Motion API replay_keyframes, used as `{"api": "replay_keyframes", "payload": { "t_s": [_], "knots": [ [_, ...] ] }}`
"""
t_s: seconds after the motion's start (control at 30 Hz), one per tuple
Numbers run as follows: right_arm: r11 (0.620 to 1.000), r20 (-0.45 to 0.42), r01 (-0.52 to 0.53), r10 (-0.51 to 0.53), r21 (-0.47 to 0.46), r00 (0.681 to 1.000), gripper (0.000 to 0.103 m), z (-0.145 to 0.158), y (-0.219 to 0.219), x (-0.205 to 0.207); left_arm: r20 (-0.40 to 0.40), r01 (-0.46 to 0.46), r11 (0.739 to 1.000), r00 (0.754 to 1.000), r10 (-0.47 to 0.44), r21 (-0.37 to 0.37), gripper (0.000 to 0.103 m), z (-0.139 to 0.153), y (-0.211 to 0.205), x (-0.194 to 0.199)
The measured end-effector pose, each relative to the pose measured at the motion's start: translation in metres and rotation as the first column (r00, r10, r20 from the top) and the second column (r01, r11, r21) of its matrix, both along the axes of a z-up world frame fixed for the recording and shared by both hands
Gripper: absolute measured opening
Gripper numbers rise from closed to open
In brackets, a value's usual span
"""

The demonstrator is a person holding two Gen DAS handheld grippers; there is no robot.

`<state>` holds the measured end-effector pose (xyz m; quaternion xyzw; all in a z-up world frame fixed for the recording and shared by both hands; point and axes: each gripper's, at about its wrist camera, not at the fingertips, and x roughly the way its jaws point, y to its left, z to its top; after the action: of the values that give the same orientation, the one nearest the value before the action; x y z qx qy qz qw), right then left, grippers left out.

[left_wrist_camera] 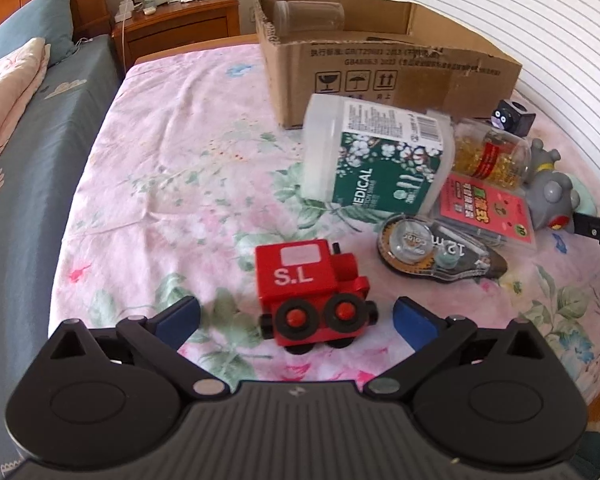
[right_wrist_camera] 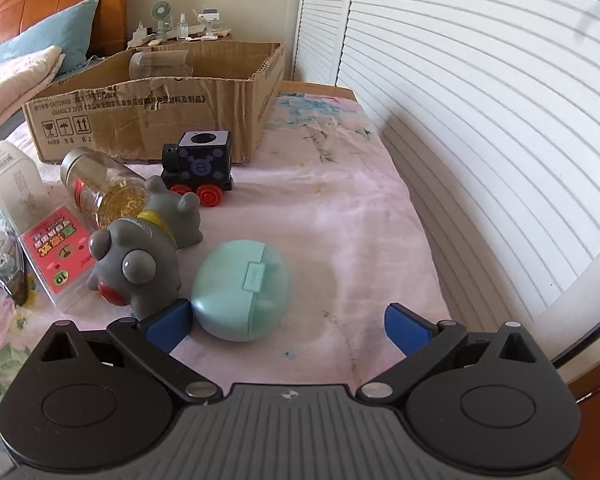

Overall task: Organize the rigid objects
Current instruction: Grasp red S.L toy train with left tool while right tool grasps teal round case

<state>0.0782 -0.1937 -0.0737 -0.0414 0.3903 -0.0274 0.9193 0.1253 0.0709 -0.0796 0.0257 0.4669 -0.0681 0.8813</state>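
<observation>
A red toy train [left_wrist_camera: 314, 292] marked S.L stands on the floral cloth between the fingers of my open left gripper [left_wrist_camera: 296, 318]. Behind it lie a white medical swab tub [left_wrist_camera: 376, 160], a correction tape [left_wrist_camera: 432, 256], a pink card pack [left_wrist_camera: 486, 210] and a capsule bottle [left_wrist_camera: 488, 154]. My right gripper [right_wrist_camera: 288, 326] is open around a mint green case [right_wrist_camera: 240, 290], its left finger beside the case. A grey dog toy [right_wrist_camera: 140, 256], a black toy train [right_wrist_camera: 198, 168] and the capsule bottle [right_wrist_camera: 100, 188] lie beyond. A clear cup [right_wrist_camera: 160, 62] lies in the cardboard box [right_wrist_camera: 148, 120].
The cardboard box [left_wrist_camera: 380, 76] stands open at the back of the table. A bed with pillows [left_wrist_camera: 16, 80] is on the left and a nightstand [left_wrist_camera: 176, 20] behind. White louvered doors [right_wrist_camera: 480, 100] run along the right, close to the table edge.
</observation>
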Motion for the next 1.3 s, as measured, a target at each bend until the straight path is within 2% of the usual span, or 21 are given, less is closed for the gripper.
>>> {"api": "replay_keyframes", "payload": {
  "t_s": [0.13, 0.2, 0.57, 0.77, 0.9, 1.03, 1.2, 1.3],
  "knots": [
    [1.0, 0.001, 0.022, -0.022, 0.008, 1.0, 0.098, 0.001, -0.011, -0.002, 0.012, 0.0, 1.0, 1.0, 0.0, -0.005, 0.102, -0.001, 0.002, -0.002],
    [1.0, 0.004, 0.015, -0.015, 0.017, 1.0, 0.089, 0.002, -0.011, -0.001, 0.016, -0.005, 1.0, 1.0, 0.006, -0.006, 0.102, -0.002, 0.001, -0.002],
    [0.986, 0.028, -0.167, 0.166, 0.024, 0.986, 0.078, 0.003, -0.006, 0.02, 0.02, -0.036, 0.999, 0.999, 0.036, -0.006, 0.103, -0.003, -0.001, -0.002],
    [0.979, 0.033, -0.203, 0.202, 0.033, 0.979, 0.074, 0.003, -0.007, 0.024, 0.037, -0.055, 0.998, 0.998, 0.054, 0.021, 0.1, -0.001, -0.004, -0.005],
    [0.978, 0.038, -0.203, 0.202, 0.036, 0.979, 0.074, 0.003, -0.007, 0.024, 0.054, -0.059, 0.998, 0.997, 0.057, 0.032, 0.084, 0.004, -0.009, -0.005],
    [0.979, 0.04, -0.199, 0.198, 0.046, 0.979, 0.074, 0.003, -0.007, 0.024, 0.064, -0.026, 0.999, 0.998, 0.024, 0.031, 0.068, 0.006, -0.015, -0.003],
    [0.975, 0.036, -0.216, 0.215, 0.047, 0.976, 0.071, 0.004, -0.004, 0.023, 0.064, 0.023, 1.0, 0.998, -0.024, 0.004, 0.057, 0.007, -0.02, 0.003],
    [0.973, 0.036, -0.228, 0.227, 0.045, 0.973, 0.07, 0.004, -0.002, 0.024, 0.066, 0.027, 1.0, 0.997, -0.027, -0.005, 0.057, 0.006, -0.019, 0.001]
  ]
}}
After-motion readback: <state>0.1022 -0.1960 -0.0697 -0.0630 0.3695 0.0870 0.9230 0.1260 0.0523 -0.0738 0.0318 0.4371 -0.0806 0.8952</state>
